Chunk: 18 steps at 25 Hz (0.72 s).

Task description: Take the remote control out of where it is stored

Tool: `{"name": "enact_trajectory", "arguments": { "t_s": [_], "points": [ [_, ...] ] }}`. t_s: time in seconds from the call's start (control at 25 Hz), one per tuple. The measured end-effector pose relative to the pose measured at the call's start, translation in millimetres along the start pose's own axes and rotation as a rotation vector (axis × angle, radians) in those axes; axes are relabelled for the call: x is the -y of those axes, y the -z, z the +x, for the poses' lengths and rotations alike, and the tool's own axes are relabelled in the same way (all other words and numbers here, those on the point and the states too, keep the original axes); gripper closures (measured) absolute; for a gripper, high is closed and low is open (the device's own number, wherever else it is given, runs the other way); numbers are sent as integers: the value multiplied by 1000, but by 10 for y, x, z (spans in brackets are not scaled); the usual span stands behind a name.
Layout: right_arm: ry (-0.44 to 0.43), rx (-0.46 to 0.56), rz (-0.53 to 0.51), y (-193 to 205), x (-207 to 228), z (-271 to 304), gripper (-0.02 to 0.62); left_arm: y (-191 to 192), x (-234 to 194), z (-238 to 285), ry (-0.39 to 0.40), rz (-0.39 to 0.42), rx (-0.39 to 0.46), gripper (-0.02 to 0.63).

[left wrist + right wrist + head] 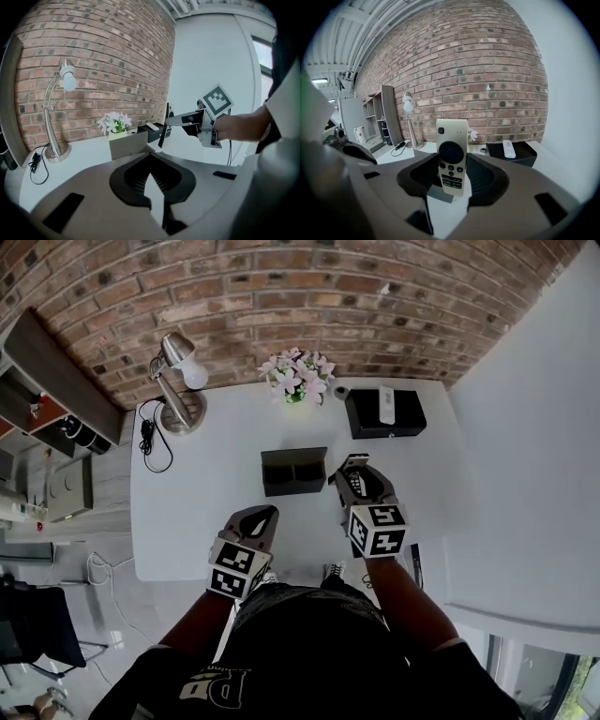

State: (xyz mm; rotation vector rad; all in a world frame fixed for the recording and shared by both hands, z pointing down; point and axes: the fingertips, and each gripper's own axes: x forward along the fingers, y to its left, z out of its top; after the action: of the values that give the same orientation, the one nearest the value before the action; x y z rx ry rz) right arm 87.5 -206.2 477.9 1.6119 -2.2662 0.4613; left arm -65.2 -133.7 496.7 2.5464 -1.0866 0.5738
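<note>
The right gripper (357, 474) clamps the remote control (452, 161) upright between its jaws, the top half poking out past them.

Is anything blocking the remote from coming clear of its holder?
Nothing visible. The right claw grips the remote upright, already out of the dark holder, with open table beside it.

The white table (206, 493) carries a lamp (180, 390), flowers (298, 376), a black box (364, 420) and a grey organizer (293, 472).
</note>
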Motion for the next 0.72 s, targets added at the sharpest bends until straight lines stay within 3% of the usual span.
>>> {"name": "enact_trajectory", "arguments": {
  "t_s": [0.48, 0.72],
  "points": [
    [47, -93, 26, 403, 806, -228, 405, -112, 435, 427, 28, 20, -30, 600],
    [34, -270, 60, 903, 1154, -220, 405, -68, 583, 550, 36, 28, -60, 600]
  ]
}}
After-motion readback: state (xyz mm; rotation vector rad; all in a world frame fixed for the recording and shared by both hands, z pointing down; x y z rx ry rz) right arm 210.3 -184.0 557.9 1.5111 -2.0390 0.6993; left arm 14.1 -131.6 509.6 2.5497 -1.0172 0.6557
